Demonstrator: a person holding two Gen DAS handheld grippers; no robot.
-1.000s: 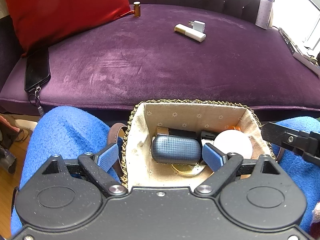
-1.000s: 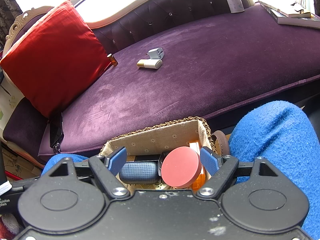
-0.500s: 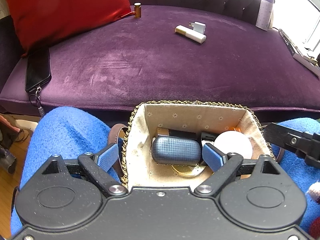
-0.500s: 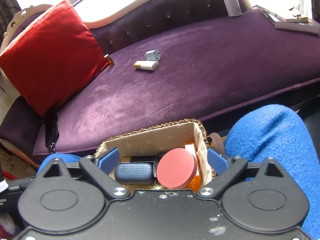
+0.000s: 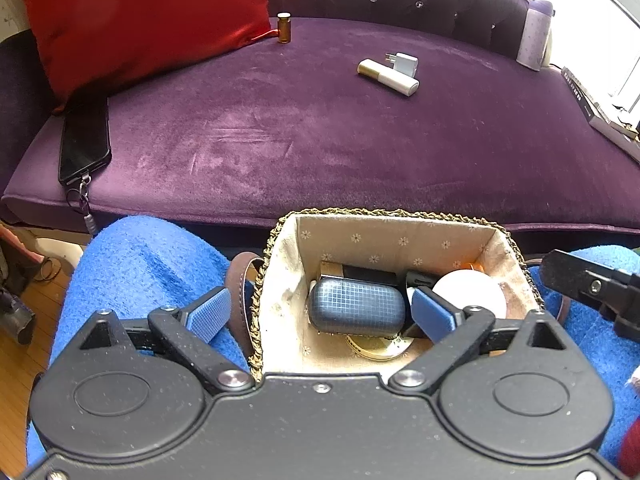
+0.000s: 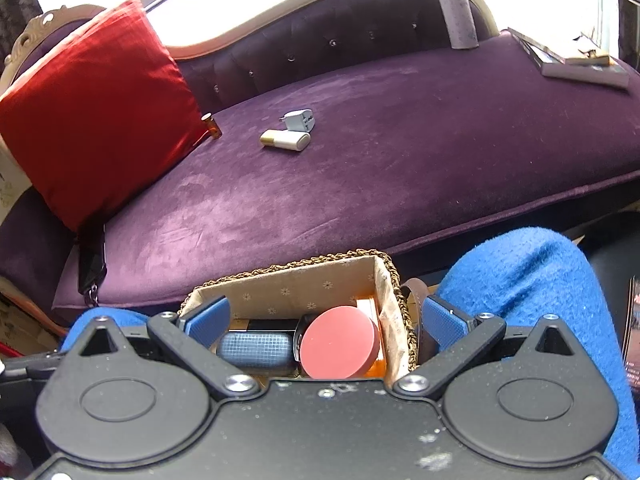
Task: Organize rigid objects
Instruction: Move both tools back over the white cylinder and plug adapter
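A woven basket [image 5: 280, 236] [image 6: 390, 270] with a flowered lining rests between blue-clad knees. It holds a dark blue grid-patterned case [image 5: 356, 308] [image 6: 256, 348], a round red-lidded tin [image 6: 340, 342] that looks white in the left wrist view [image 5: 470, 292], a gold disc [image 5: 376, 348] and dark items. My left gripper [image 5: 320, 314] is open and empty just above the basket's near side. My right gripper [image 6: 324, 316] is open and empty, wide over the basket. On the purple sofa lie a white-and-gold tube [image 5: 388, 77] [image 6: 285, 140], a white plug adapter [image 5: 402, 63] [image 6: 300, 120] and a small amber bottle [image 5: 284, 28] [image 6: 212, 126].
A red cushion [image 5: 140, 16] [image 6: 96, 108] leans at the sofa's left end, a black phone [image 5: 85, 140] [image 6: 92, 258] with a key ring beside it. A lilac tumbler [image 5: 534, 38] [image 6: 456, 10] and books [image 6: 576, 64] sit at the right end. A brown strap [image 5: 240, 276] hangs beside the basket.
The right gripper's jaws have opened wider and its view has drawn back and tilted up a little. The left gripper and the basket's contents have barely moved.
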